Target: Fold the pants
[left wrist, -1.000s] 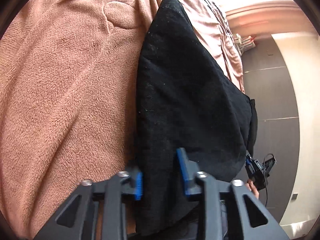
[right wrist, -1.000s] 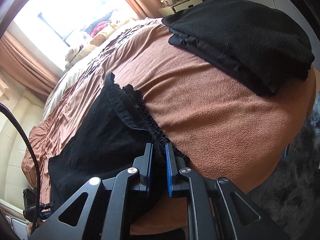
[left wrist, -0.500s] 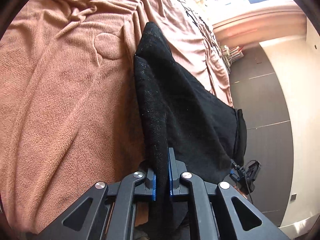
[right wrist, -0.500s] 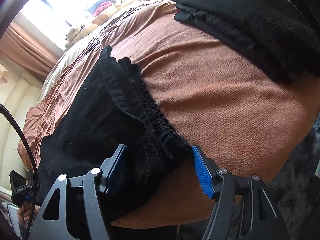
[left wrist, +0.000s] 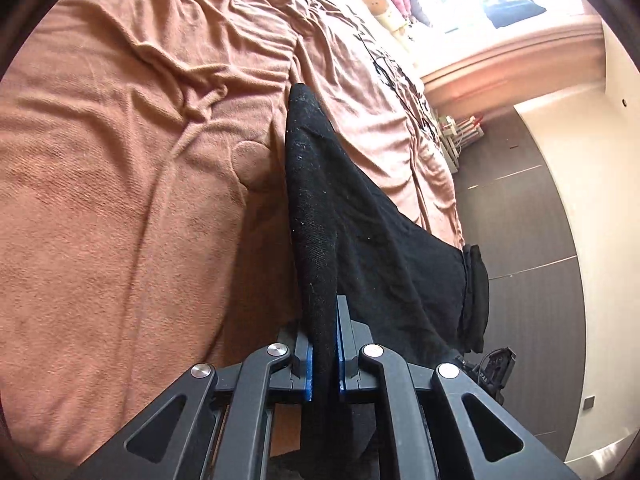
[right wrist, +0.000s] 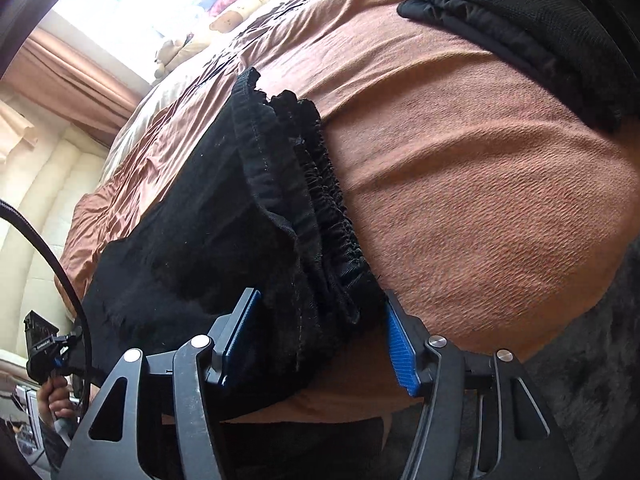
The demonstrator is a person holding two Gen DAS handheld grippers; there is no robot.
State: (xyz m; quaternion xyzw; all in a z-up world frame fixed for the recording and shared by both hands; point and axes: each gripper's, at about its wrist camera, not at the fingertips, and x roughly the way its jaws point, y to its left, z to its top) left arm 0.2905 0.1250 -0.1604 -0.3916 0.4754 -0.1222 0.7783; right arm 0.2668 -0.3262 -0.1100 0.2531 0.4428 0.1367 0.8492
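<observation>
Black pants (left wrist: 360, 232) lie on the brown blanket (left wrist: 120, 200) of a bed. My left gripper (left wrist: 324, 356) is shut on a raised fold of the pants' fabric, which runs up from between the blue pads as a ridge. In the right wrist view the elastic waistband (right wrist: 320, 184) of the pants (right wrist: 192, 240) lies bunched between the fingers of my right gripper (right wrist: 320, 340). Its jaws stand apart and are closing. The right pad (right wrist: 400, 352) is clear of the cloth.
A stack of folded black garments (right wrist: 540, 20) sits on the blanket (right wrist: 480, 184) at the far right. Dark floor (left wrist: 520, 220) lies beyond the bed's edge. A person's hand (right wrist: 52, 396) holds the other gripper at lower left. Plush toys (right wrist: 224, 20) line the window end.
My left gripper closed on the pants' fold and lifted it off the blanket. My right gripper let go of the waistband and opened wide, then narrowed a little.
</observation>
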